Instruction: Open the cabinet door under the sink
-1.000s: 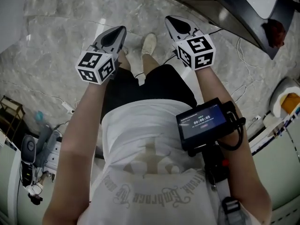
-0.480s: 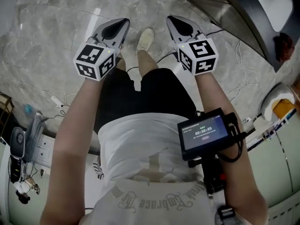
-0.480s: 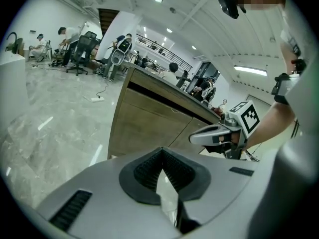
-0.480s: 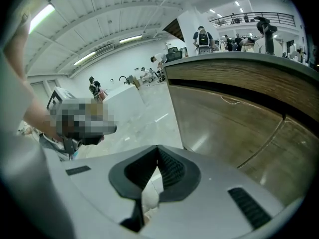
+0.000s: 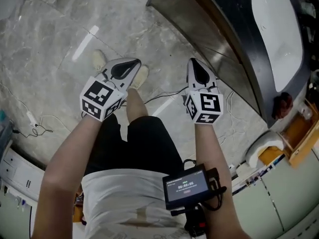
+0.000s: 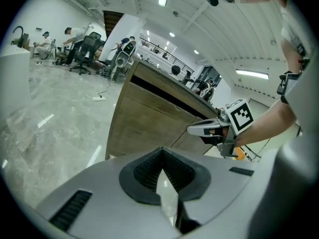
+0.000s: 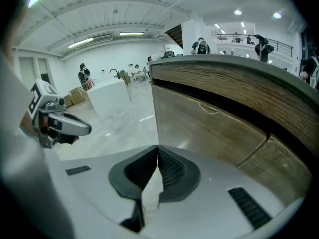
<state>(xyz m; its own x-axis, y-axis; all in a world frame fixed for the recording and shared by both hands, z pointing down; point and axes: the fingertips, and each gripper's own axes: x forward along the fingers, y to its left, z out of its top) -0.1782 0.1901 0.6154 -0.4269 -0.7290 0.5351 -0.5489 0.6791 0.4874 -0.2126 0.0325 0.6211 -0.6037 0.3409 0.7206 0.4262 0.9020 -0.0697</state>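
In the head view, the left gripper (image 5: 127, 67) and the right gripper (image 5: 195, 68) were held side by side above the marble floor (image 5: 60, 39), both pointing toward 12 o'clock. Each gripper had its jaws pressed fully together, and nothing was between them. The cabinet door (image 5: 215, 50) was a brown wooden front under the dark counter (image 5: 239, 14) that carried the white sink (image 5: 279, 34). It lay at about 1 o'clock from the right gripper, near it but not touching. From the left gripper it lay farther, at about 2 o'clock, beyond the right gripper. In the right gripper view the wooden front filled the side from 12 to 4 o'clock. In the left gripper view it stood at 12 o'clock above the closed jaws. The door appeared shut.
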